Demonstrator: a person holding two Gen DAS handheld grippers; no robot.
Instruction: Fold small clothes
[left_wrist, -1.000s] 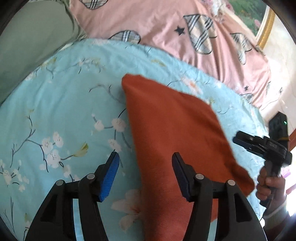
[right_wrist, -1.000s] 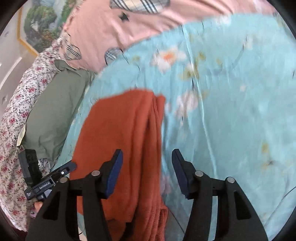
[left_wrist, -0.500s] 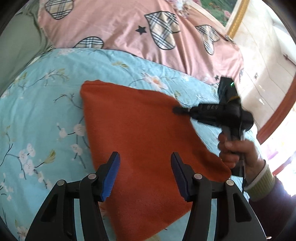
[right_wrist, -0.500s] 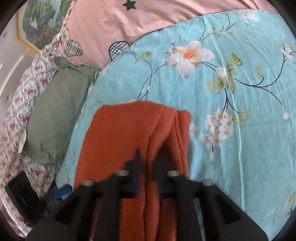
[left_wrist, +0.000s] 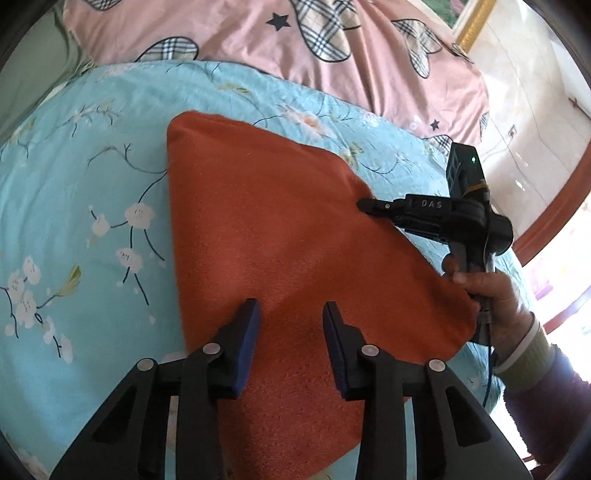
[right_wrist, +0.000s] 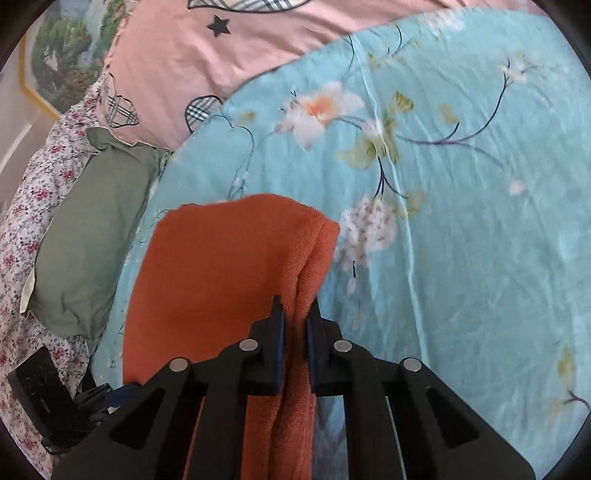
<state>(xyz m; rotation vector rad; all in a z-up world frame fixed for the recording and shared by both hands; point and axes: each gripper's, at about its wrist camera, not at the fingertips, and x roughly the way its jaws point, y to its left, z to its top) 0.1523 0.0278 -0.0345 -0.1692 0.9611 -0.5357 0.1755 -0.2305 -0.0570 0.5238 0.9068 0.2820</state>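
An orange-red cloth lies folded on the light-blue floral bedspread. My left gripper is open, its blue-padded fingers held over the cloth's near part. My right gripper is shut on the cloth's folded right edge, which bunches between its pads. In the left wrist view the right gripper reaches in from the right, held by a hand, with its tip at the cloth's right edge. The cloth in the right wrist view spreads to the left of the gripper.
A pink quilt with plaid hearts lies along the back of the bed. A green pillow and a flowered sheet lie at the left in the right wrist view. A wall and wooden trim stand at the right.
My right gripper has moved in and shut on the cloth's folded edge. My left gripper has moved over the cloth and its fingers have narrowed a little, still open.
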